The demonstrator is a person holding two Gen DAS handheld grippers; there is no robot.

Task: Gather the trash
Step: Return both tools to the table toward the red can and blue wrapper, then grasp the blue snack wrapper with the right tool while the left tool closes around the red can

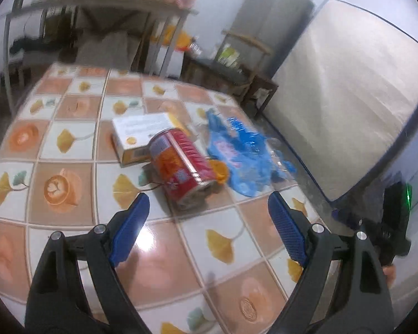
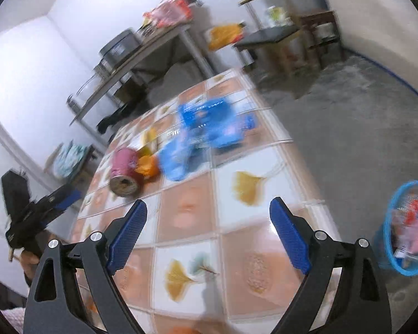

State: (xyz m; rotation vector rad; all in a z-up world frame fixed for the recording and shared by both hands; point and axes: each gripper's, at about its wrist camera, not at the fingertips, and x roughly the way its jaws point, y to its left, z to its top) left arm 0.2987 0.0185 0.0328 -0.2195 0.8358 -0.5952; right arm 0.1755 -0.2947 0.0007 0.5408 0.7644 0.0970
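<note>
A red can (image 1: 184, 168) lies on its side on the tiled table (image 1: 69, 144), with a white and orange carton (image 1: 138, 136) behind it, an orange scrap (image 1: 218, 170) beside it and crumpled blue plastic wrappers (image 1: 242, 156) to its right. My left gripper (image 1: 209, 222) is open and empty, a little short of the can. In the right wrist view the can (image 2: 124, 171), orange scrap (image 2: 147, 165) and blue wrappers (image 2: 206, 133) lie further off. My right gripper (image 2: 209, 222) is open and empty above the table (image 2: 237, 236). The left gripper also shows there at the left (image 2: 61, 199).
A blue bin (image 2: 406, 225) holding some trash stands on the floor off the table's right edge. A mattress (image 1: 348, 97) leans against the wall at right. Shelves (image 1: 97, 8) and a small dark table (image 1: 223, 69) stand behind.
</note>
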